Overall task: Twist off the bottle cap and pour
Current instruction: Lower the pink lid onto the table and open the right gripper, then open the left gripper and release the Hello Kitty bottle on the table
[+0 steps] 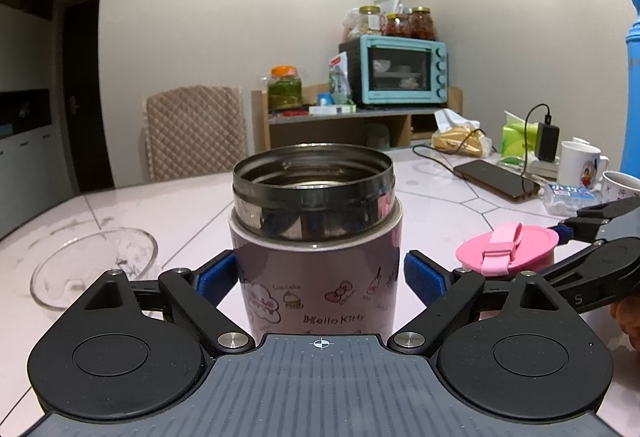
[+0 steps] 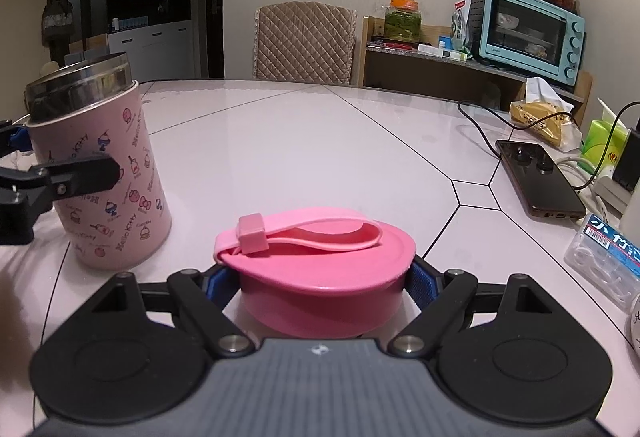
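L gripper point(image 1: 320, 277) sits around the lower body of the pink Hello Kitty thermos jar point(image 1: 318, 237), which stands upright on the pale tiled table point(image 1: 180, 213), cap off, steel threaded mouth open. Its blue pads point(image 1: 424, 279) stand just clear of the jar wall on the right side; left pad looks near or touching, can't tell which. Jaws open, jar btwn them, not clamped.

R gripper point(image 2: 320, 277) is closed on the pink screw cap point(image 2: 320, 277): blue pads press both sides of the cap rim. Cap is tilted a bit, w/ its pink carry strap point(image 2: 312, 233) looped flat across the top. In the right wrist view the cap is well to the right of the jar; whether it rests on the table or is held just above it, can't tell.

In the left wrist view a clear glass bowl point(image 1: 94, 265) sits on the table left of the jar, near the L gripper's left finger.

Far right of the table: a dark phone point(image 2: 540, 181) on a charging cable, a green tissue pack point(image 1: 520, 137), a white printed mug point(image 1: 580, 165). Bkgd: teal toaster oven point(image 1: 400, 73) on a wooden shelf w/ jars on top, and a quilted chair back point(image 2: 304, 41) beyond the table's far edge.
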The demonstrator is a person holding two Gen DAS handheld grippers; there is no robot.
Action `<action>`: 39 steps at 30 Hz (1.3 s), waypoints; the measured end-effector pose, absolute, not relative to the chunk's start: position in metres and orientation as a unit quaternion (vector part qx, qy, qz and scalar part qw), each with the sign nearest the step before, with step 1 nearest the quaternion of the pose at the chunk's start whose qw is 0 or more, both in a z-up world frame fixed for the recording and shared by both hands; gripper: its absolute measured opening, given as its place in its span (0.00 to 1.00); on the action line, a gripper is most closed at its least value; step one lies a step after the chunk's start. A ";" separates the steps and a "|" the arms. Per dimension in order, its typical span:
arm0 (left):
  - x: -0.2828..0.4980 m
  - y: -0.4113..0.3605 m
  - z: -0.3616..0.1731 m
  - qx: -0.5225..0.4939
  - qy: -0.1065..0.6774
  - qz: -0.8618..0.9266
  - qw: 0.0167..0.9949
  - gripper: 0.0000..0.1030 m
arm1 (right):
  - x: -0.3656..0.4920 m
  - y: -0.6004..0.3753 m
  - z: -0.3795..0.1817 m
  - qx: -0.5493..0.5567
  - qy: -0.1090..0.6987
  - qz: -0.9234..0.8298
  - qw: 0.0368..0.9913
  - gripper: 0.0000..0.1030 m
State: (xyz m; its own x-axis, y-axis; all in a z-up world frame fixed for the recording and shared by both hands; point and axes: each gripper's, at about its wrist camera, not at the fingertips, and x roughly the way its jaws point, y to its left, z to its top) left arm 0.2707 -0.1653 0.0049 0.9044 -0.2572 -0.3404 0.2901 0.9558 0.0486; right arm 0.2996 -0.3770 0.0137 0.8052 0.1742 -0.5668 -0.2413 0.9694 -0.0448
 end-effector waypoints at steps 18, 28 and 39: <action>0.262 -0.162 -0.001 0.045 0.176 -0.136 0.974 0.92 | 0.300 -0.378 0.010 -0.067 0.305 0.107 0.944 0.83; 0.261 -0.163 0.001 0.046 0.182 -0.135 0.973 0.94 | 0.296 -0.375 0.008 -0.072 0.312 0.105 0.941 0.84; 0.259 -0.164 0.000 0.050 0.188 -0.134 0.972 0.94 | 0.295 -0.375 0.006 -0.079 0.313 0.103 0.941 0.91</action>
